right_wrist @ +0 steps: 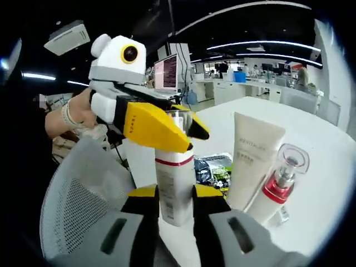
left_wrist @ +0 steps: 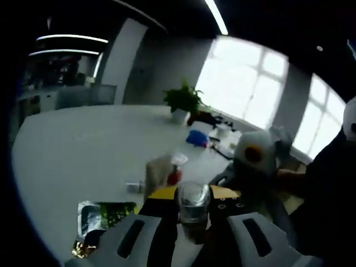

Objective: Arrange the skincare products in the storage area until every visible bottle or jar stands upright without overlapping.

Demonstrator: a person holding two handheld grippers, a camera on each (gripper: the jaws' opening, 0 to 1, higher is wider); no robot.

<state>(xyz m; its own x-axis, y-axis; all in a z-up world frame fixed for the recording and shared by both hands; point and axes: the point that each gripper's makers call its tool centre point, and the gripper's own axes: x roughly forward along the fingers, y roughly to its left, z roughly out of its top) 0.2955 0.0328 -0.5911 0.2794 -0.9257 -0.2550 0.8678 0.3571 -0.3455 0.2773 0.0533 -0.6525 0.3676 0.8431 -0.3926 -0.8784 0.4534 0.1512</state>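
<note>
A white bottle (right_wrist: 174, 183) with a red band stands upright between my right gripper's (right_wrist: 174, 196) yellow-tipped jaws, which are shut on its body. My left gripper (right_wrist: 181, 125) comes in from the left and is shut on the bottle's top. In the left gripper view the bottle's shiny cap (left_wrist: 193, 201) sits between my left gripper's (left_wrist: 193, 194) jaws. A beige tube (right_wrist: 253, 156) and a clear-capped bottle with a red collar (right_wrist: 282, 181) stand upright to the right on the white table (right_wrist: 328, 150). The same tube (left_wrist: 157, 172) and red-collared bottle (left_wrist: 174, 177) stand beyond the cap.
A foil packet (right_wrist: 214, 167) lies on the table behind the white bottle and shows as the packet (left_wrist: 103, 217) at lower left. A small jar (left_wrist: 135, 186) stands near the tube. A grey mesh chair (right_wrist: 83, 194) is at the left. A potted plant (left_wrist: 183, 101) stands far back.
</note>
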